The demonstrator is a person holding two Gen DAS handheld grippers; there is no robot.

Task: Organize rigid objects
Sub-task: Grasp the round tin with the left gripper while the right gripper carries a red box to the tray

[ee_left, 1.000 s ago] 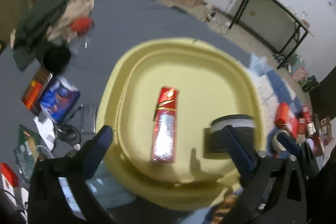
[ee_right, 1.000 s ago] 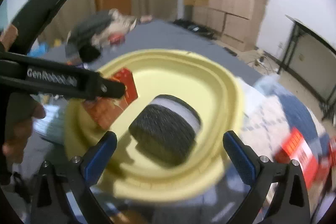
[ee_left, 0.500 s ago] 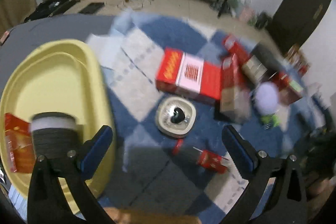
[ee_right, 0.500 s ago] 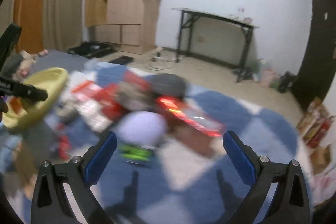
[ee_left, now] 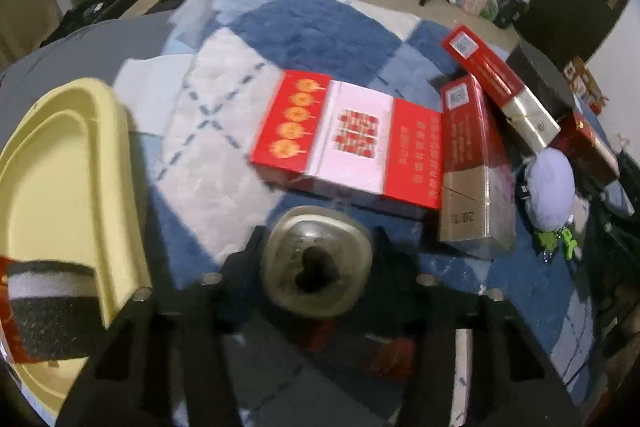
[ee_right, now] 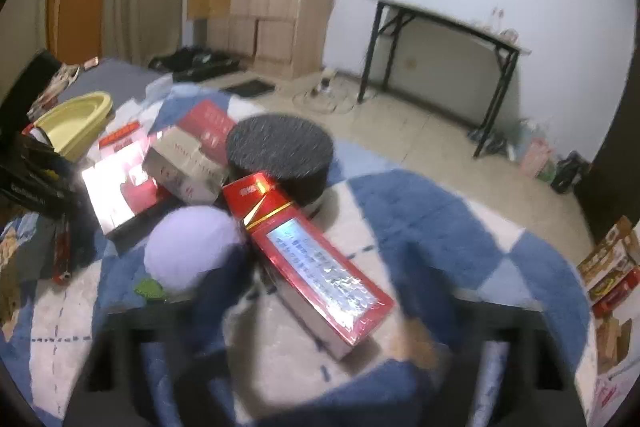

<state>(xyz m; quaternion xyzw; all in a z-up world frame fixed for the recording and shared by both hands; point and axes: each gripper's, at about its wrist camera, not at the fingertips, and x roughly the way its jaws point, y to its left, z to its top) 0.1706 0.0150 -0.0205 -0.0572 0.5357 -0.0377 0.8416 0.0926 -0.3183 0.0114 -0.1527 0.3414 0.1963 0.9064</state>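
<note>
Left tool [ee_left: 316, 251] has its jaws either side of a rounded, cream-rimmed clear container with a dark lump inside [ee_left: 316, 263]; they have just been closing on it, and blur hides whether the pads press it. Right tool [ee_right: 320, 291] has likewise been closing, its jaws flanking a long shiny red foil-faced carton [ee_right: 308, 263]; contact cannot be told. Both things lie on a blue-and-white chequered fluffy rug [ee_left: 312, 27]. A pale yellow plastic basin [ee_left: 60, 163] sits left, a flat red-and-white box [ee_left: 348, 139] just beyond the container.
</note>
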